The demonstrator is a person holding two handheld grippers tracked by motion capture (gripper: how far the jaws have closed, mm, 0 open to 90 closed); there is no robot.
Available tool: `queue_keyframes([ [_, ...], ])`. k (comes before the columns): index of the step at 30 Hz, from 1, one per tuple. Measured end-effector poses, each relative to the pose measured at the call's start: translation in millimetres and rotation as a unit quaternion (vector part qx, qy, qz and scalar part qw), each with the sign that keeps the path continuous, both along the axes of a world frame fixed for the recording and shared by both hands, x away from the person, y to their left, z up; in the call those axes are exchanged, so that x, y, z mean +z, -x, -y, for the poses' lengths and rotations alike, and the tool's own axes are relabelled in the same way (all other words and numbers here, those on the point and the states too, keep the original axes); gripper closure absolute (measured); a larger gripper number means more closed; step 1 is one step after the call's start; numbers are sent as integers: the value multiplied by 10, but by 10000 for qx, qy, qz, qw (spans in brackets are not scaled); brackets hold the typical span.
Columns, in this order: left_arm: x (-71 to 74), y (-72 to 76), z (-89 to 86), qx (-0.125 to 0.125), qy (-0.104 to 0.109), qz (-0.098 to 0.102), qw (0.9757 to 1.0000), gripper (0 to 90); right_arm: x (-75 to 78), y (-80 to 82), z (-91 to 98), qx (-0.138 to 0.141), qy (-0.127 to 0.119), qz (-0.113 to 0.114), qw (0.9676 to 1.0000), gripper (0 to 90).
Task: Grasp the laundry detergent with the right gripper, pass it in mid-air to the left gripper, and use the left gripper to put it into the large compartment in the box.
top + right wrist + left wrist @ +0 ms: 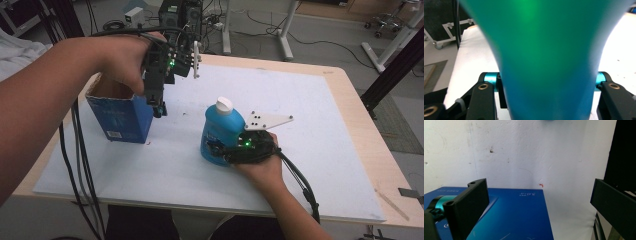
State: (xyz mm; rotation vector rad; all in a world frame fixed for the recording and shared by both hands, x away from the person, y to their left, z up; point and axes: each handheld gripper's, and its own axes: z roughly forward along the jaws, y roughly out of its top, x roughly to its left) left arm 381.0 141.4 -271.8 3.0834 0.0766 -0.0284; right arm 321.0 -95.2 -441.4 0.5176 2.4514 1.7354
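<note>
A blue bottle with a white cap stands upright near the middle of the white mat. My right gripper comes at it from the near side, low on its body, and is shut on it. In the right gripper view the bottle spans the whole gap between the two jaws of my right gripper. An open-topped blue box stands at the left. My left gripper hangs over its right side, pointing down. Its jaws stand wide apart with nothing between them, above the box's face.
The white mat covers most of the wooden table. Black cables hang off the table's left edge. A computer tower and desk legs stand behind the table, and a black post at the right.
</note>
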Motion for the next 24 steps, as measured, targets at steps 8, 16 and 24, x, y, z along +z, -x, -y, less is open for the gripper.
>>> queue_keyframes([
  [8, -7, 8, 4, -8, 4, -11, 10000, 18, 11, 26, 0, 12, 78, 268, 9996, 460],
  [16, 12, 34, 2, -31, 15, 4, 10000, 18, 27, 22, 11, 31, 115, 251, 9996, 462],
  [24, 34, 51, 26, -75, 24, 6, 10000, 18, 111, 10, 78, 114, 90, 228, 9996, 464],
])
